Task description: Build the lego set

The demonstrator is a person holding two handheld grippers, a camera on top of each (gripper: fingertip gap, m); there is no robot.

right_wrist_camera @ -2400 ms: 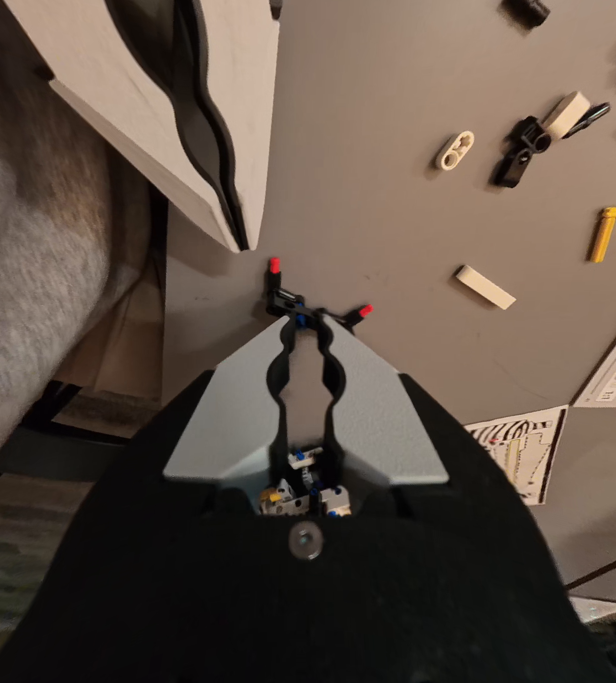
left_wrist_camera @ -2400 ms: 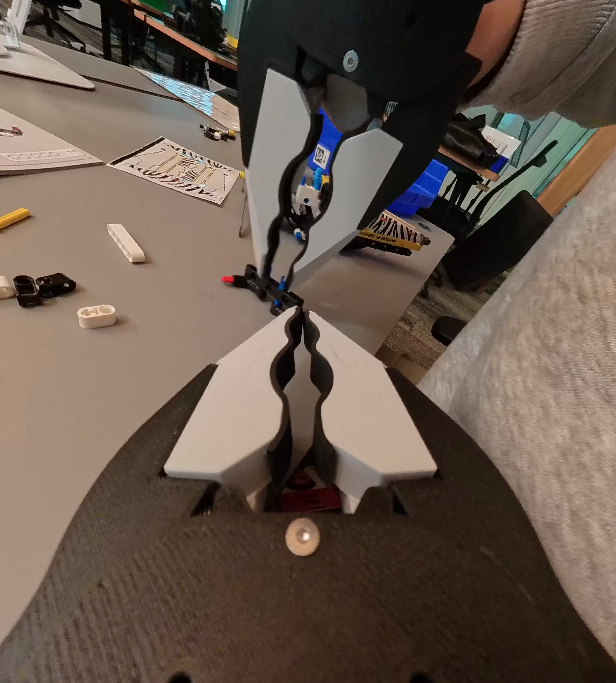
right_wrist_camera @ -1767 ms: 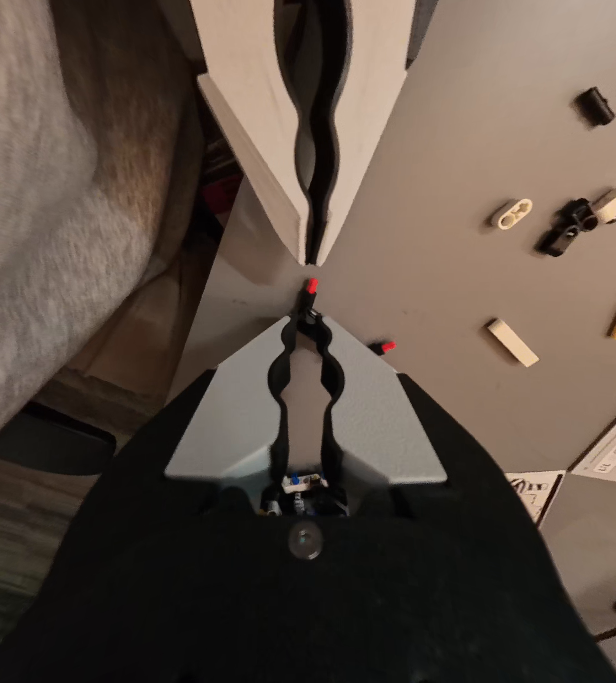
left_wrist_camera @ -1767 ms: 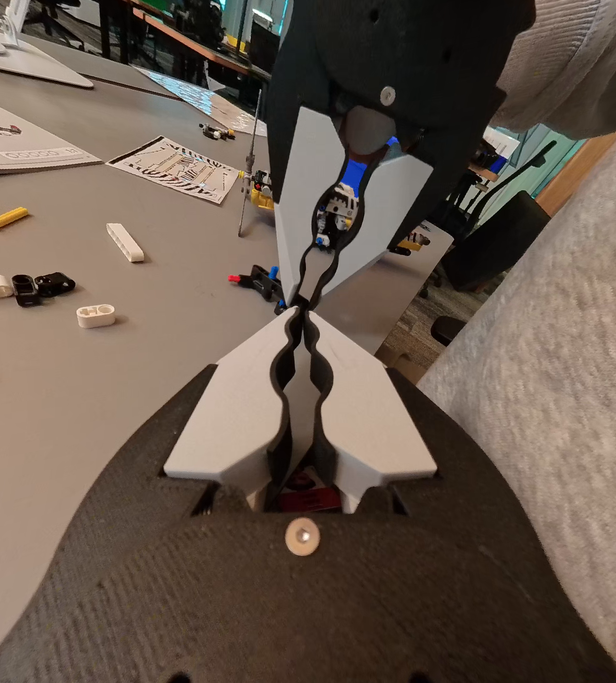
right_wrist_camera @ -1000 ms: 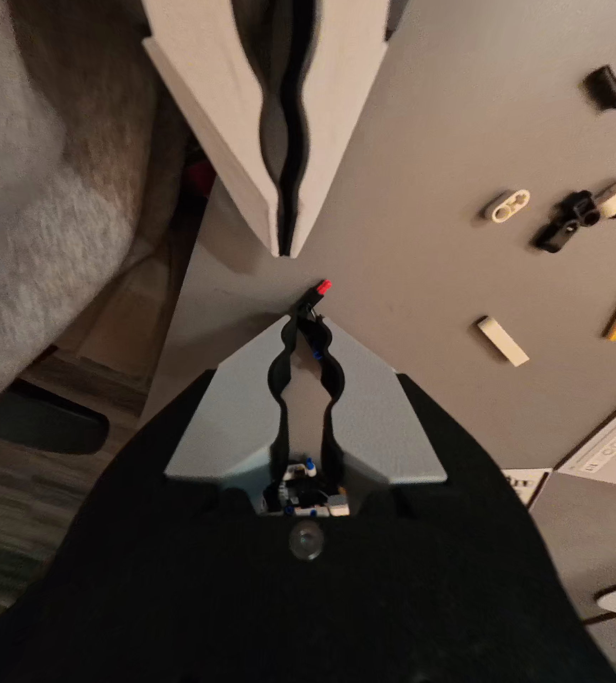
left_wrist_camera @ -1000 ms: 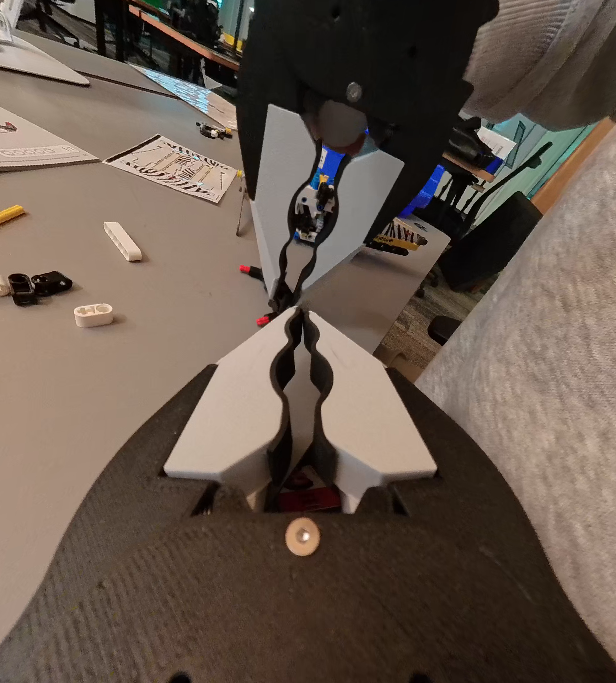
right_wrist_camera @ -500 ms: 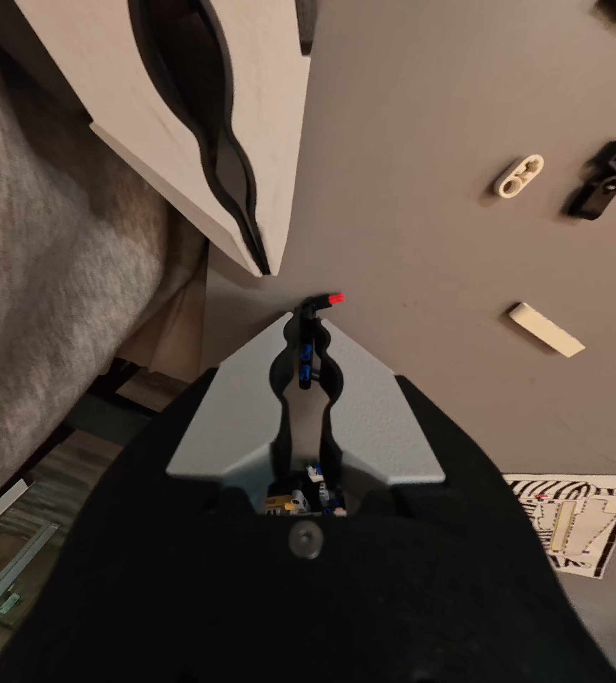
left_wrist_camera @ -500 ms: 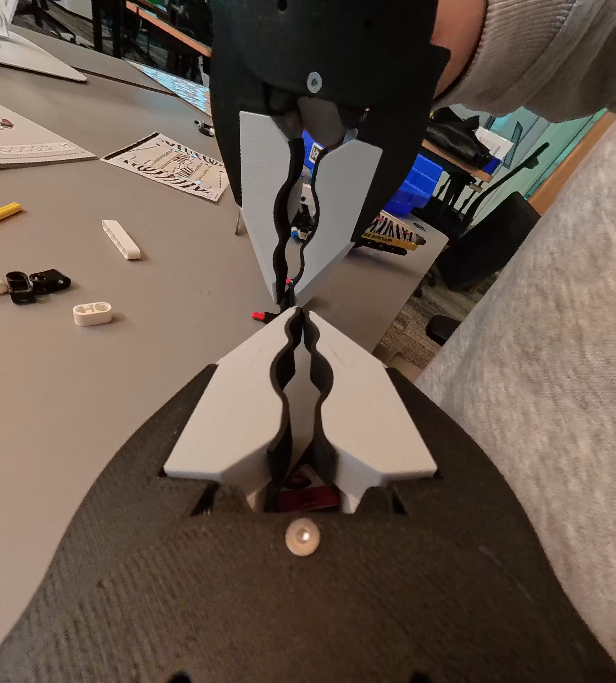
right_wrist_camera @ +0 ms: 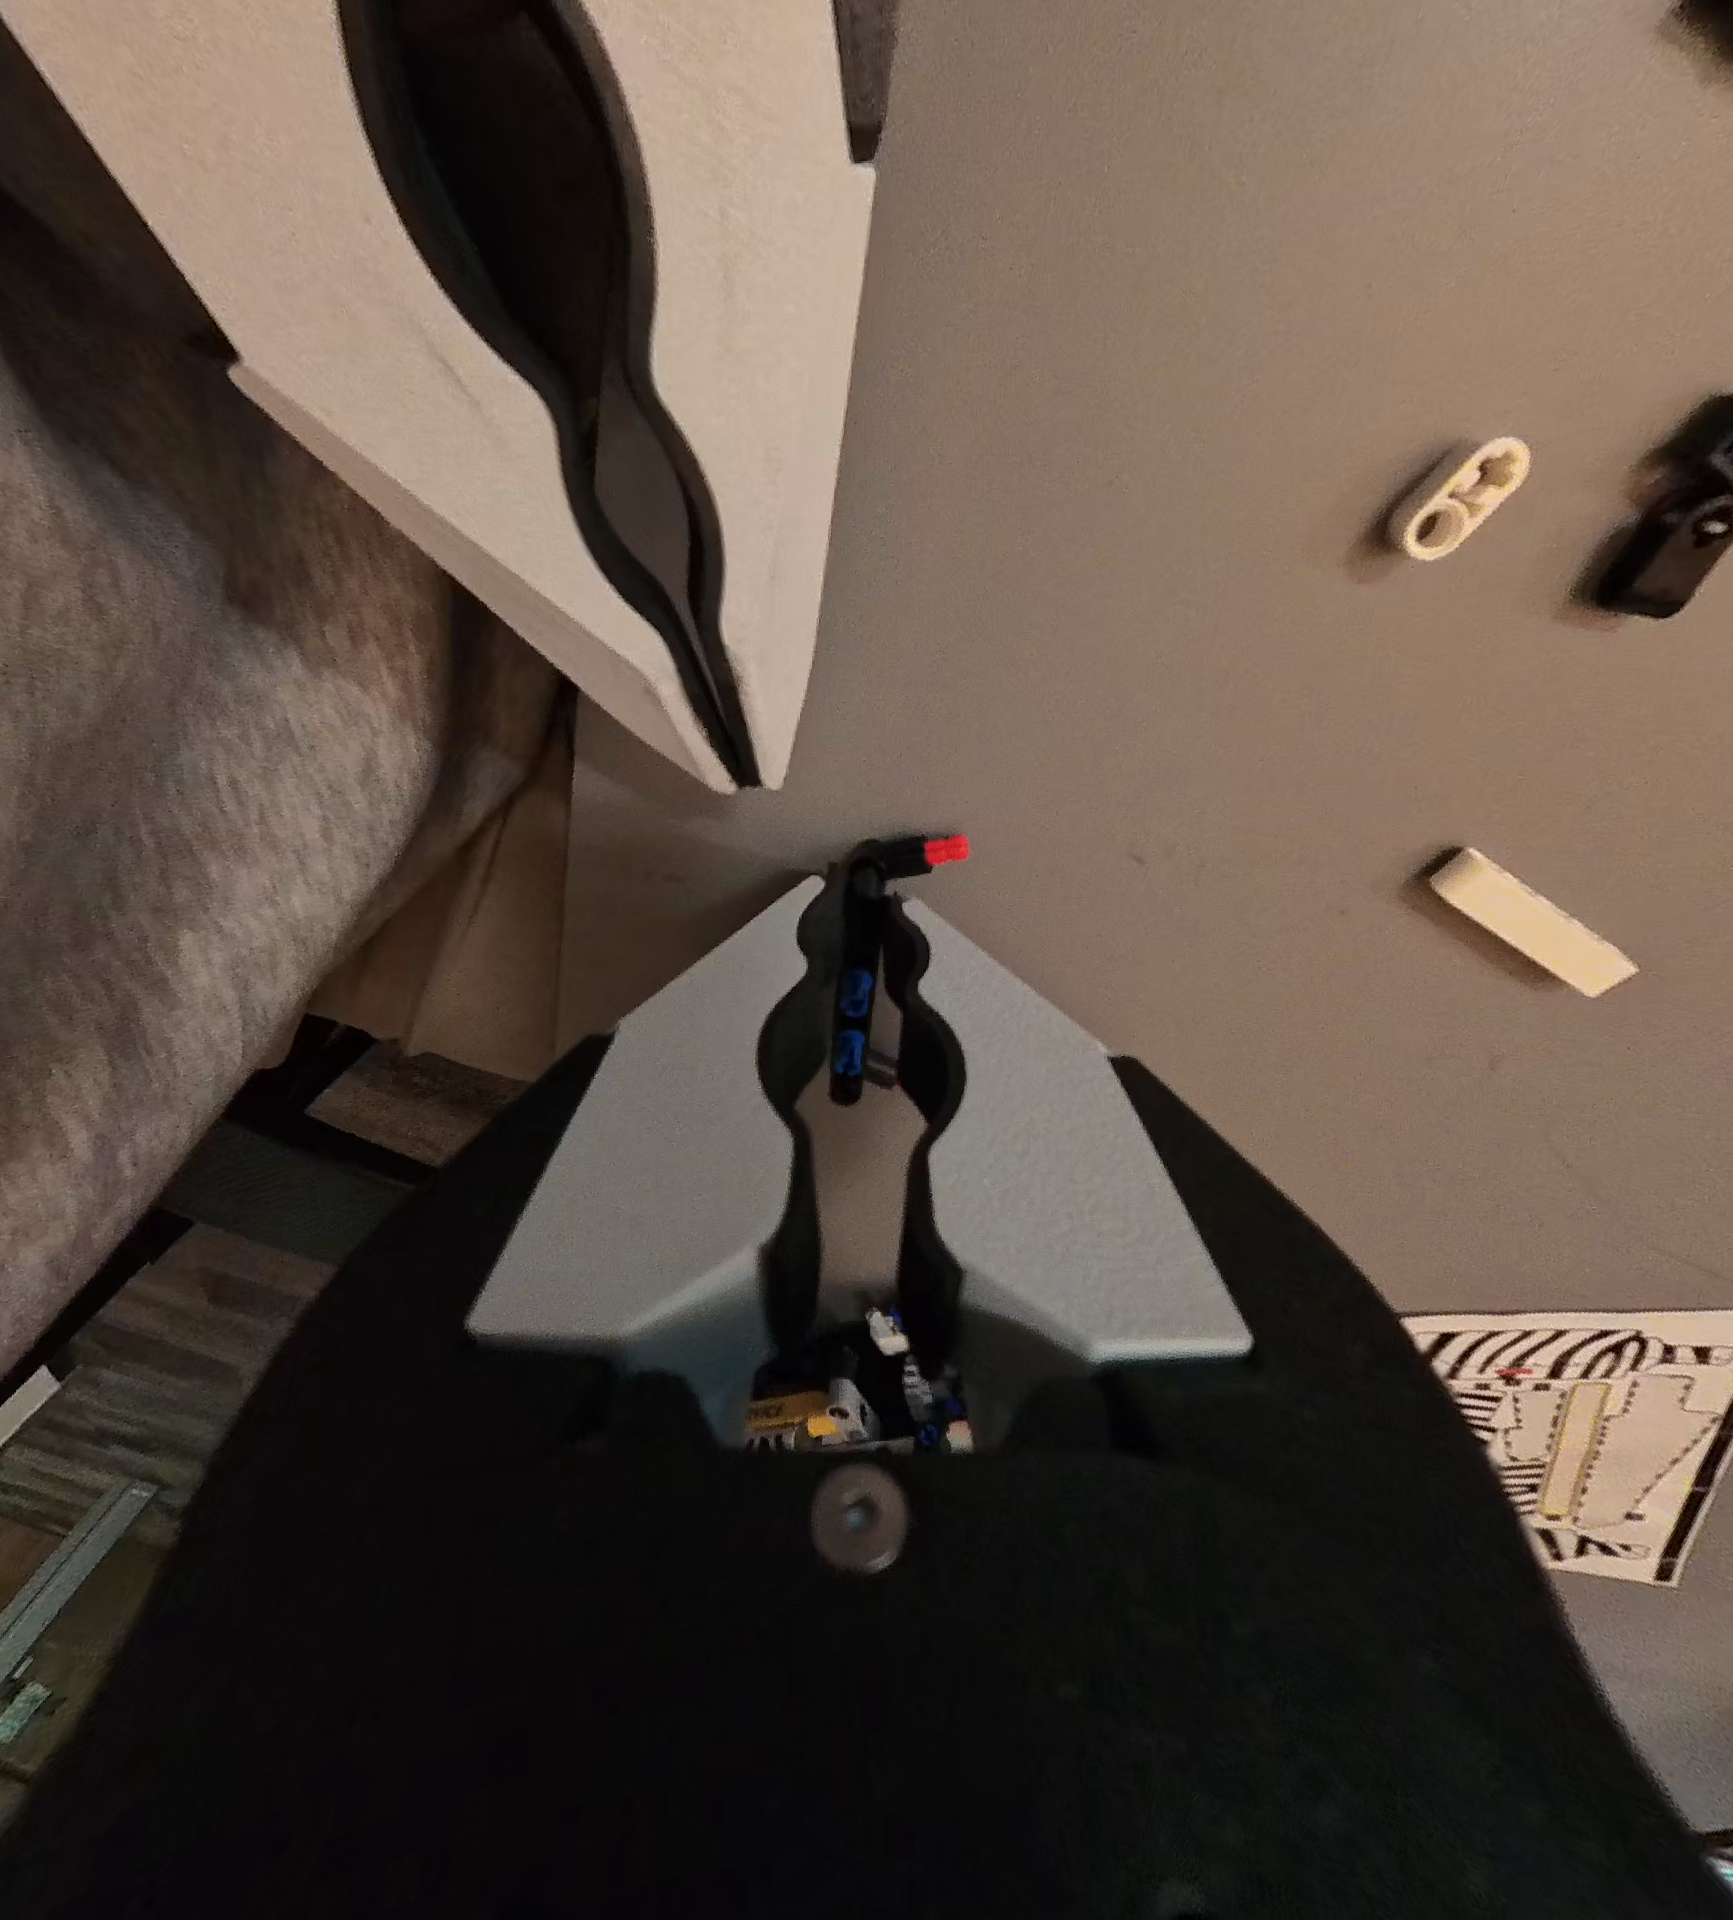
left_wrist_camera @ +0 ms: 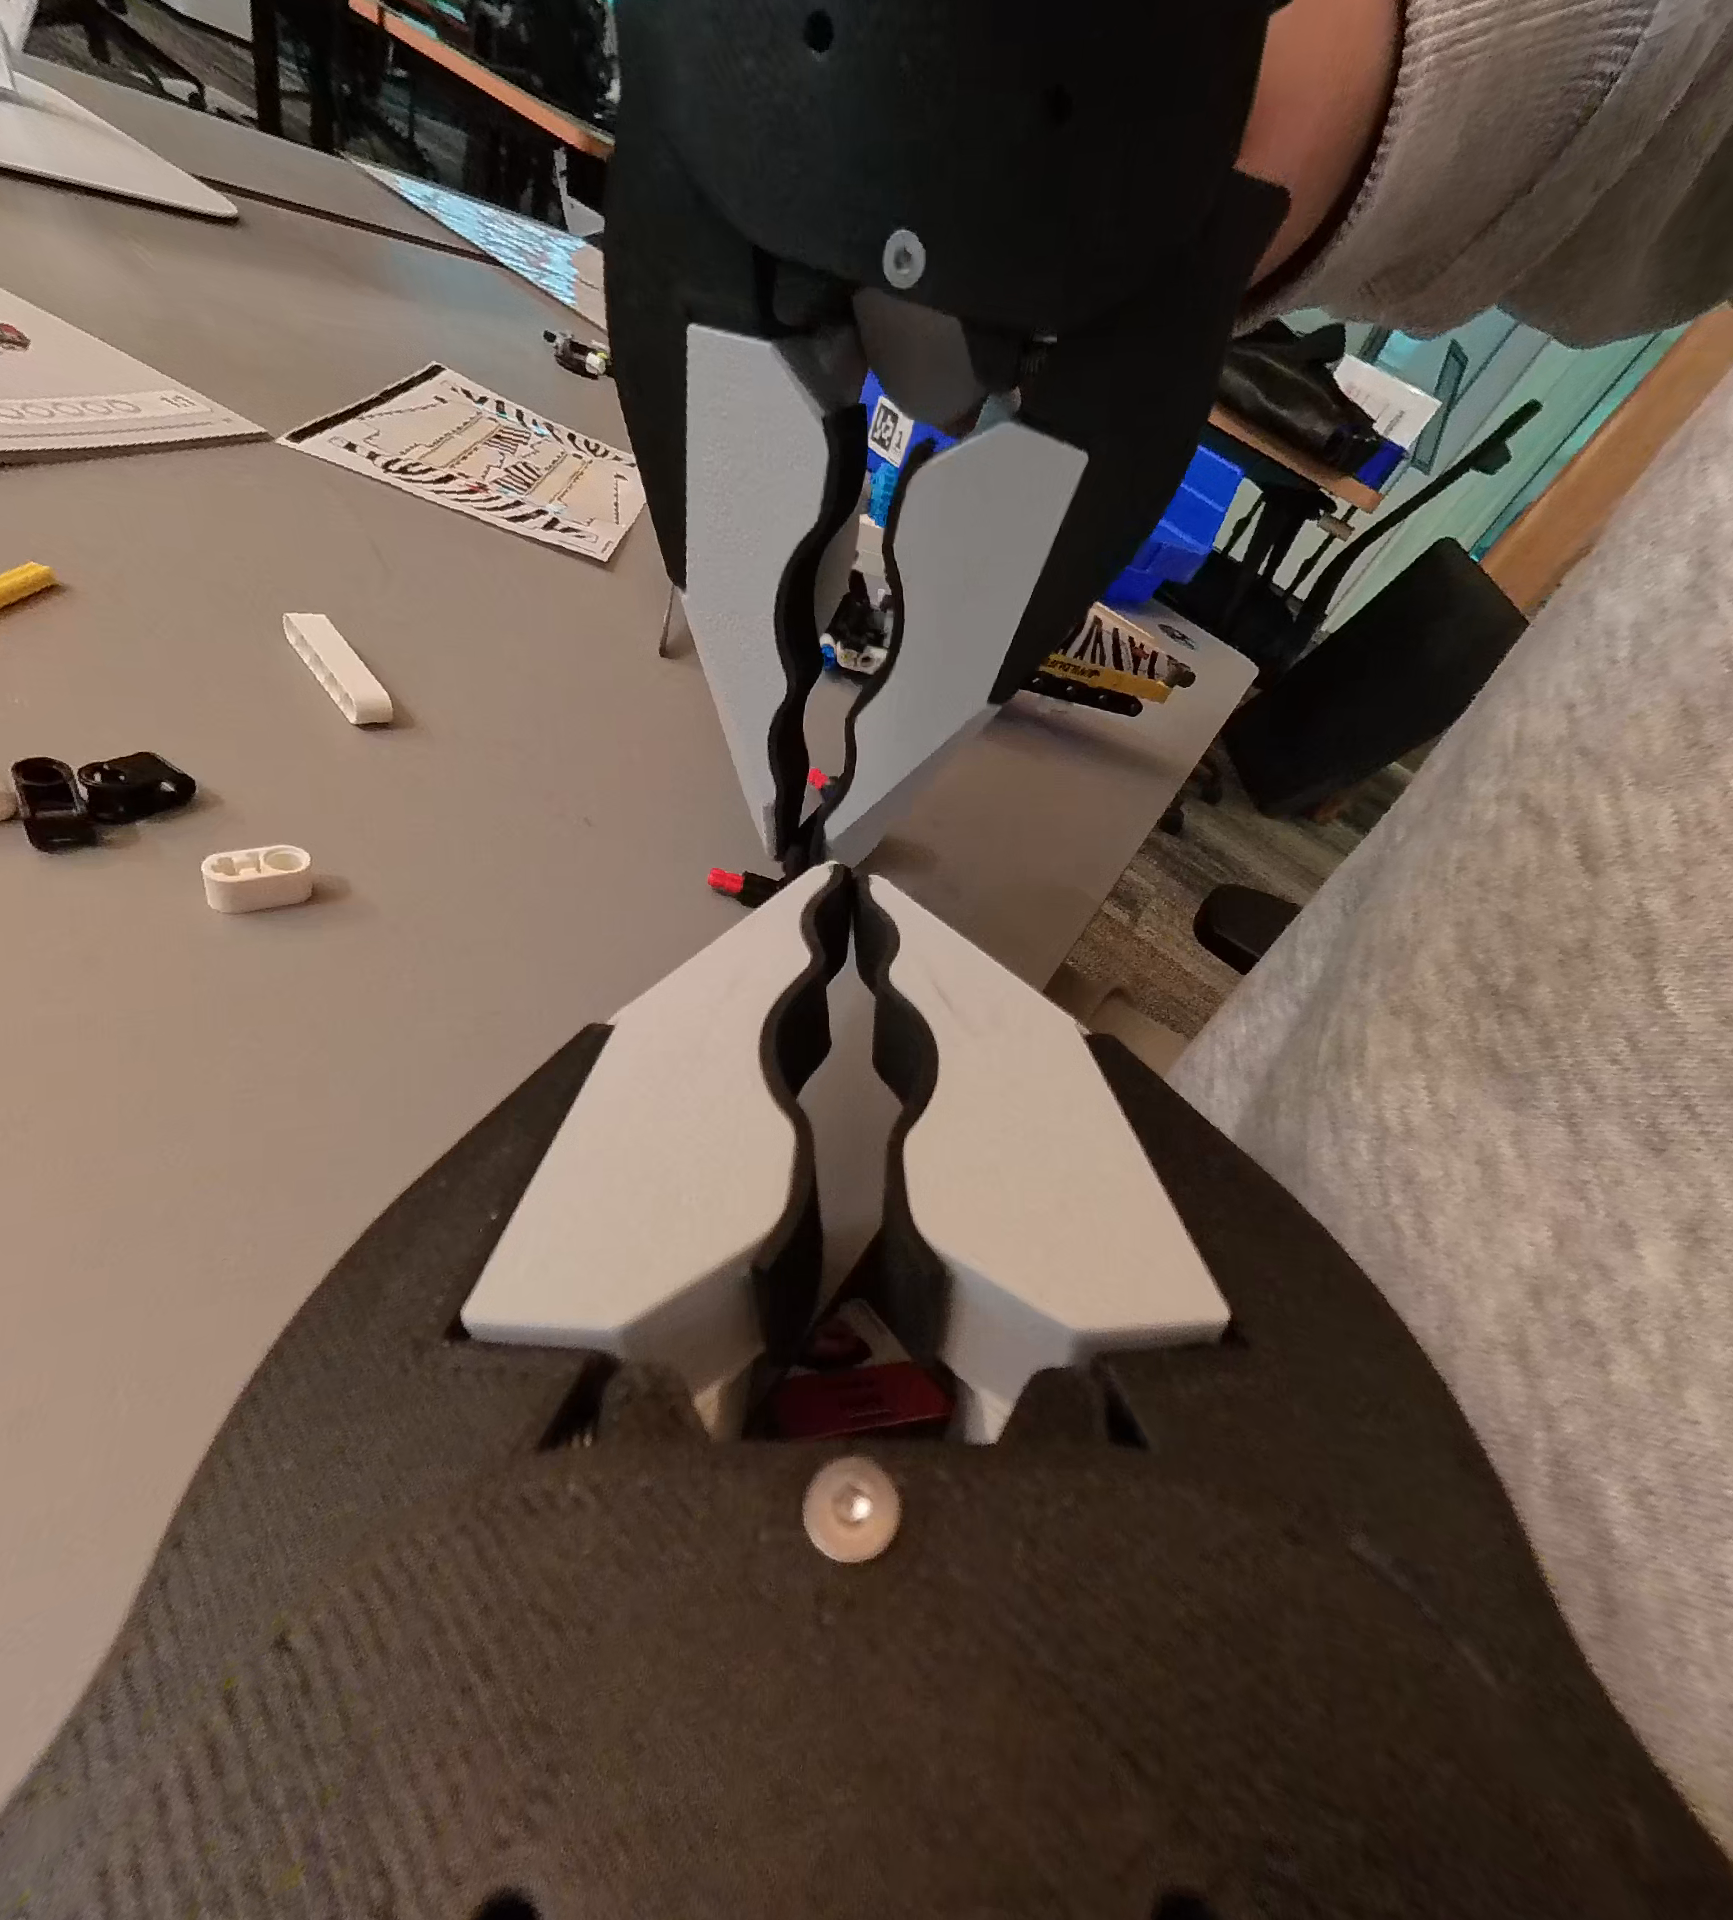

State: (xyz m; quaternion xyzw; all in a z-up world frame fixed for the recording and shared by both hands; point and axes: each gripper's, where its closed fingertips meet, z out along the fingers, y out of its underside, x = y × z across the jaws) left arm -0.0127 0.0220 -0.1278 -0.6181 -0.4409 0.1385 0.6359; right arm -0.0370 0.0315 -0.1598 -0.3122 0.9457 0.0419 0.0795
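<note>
Over the near corner of the grey table, the right tool is clamped on a thin black lego piece with 2 blue pins and a red-tipped end. The left tool is pinched closed and empty, its tips nearly meeting the right one's. A white beam lies apart on the table.

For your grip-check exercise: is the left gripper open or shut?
Shut. The left gripper shows its fingertips meeting with nothing visible between them.
</note>
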